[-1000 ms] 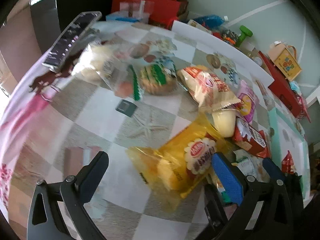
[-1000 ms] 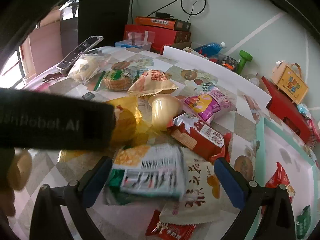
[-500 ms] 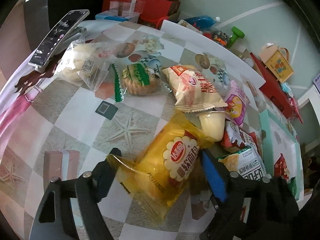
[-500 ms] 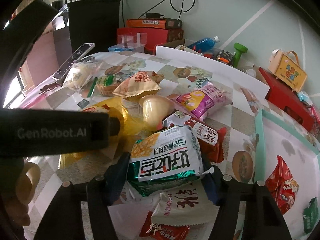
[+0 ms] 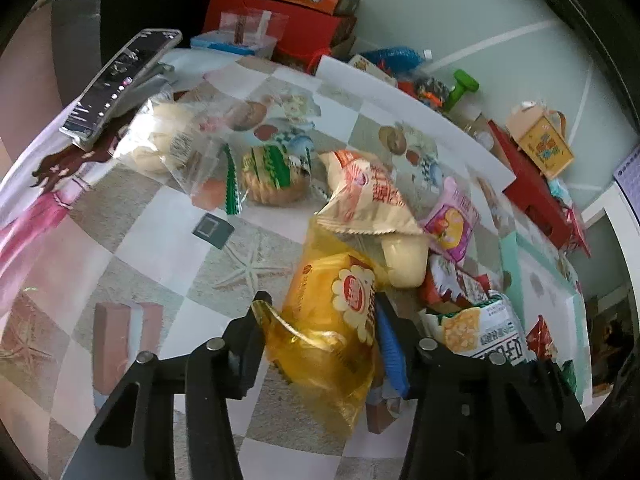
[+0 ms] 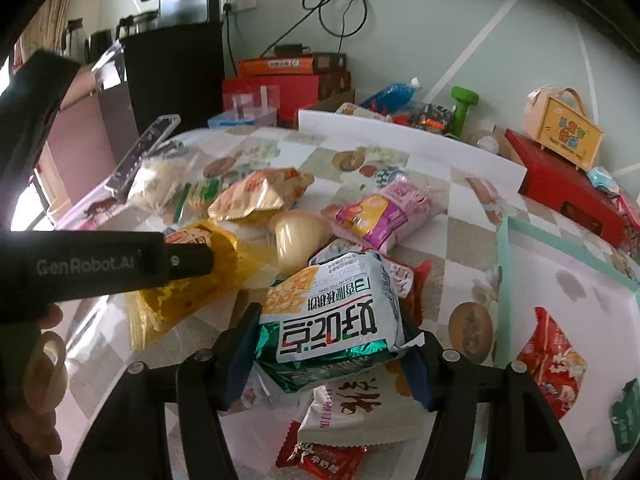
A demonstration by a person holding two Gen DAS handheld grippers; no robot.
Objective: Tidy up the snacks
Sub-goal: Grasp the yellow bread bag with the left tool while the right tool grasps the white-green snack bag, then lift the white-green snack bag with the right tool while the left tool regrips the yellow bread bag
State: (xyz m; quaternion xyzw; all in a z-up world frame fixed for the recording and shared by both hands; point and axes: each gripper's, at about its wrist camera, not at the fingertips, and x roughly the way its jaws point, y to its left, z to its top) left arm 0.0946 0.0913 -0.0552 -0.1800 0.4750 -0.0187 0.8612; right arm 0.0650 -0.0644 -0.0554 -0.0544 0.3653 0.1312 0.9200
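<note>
Left gripper (image 5: pixel 320 332) closing on the yellow bread packet (image 5: pixel 332 320), right gripper (image 6: pixel 328 344) closing on the green-and-white snack bag (image 6: pixel 332 320), both pinching over the checkered tablecloth (image 5: pixel 140 240).

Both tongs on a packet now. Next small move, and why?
Probably lift both straight up a little. The left tongs are closing around the yellow bread packet, the right tongs around the green-and-white packet, which lies on other snacks; a short lift would show whether each grip holds.
</note>
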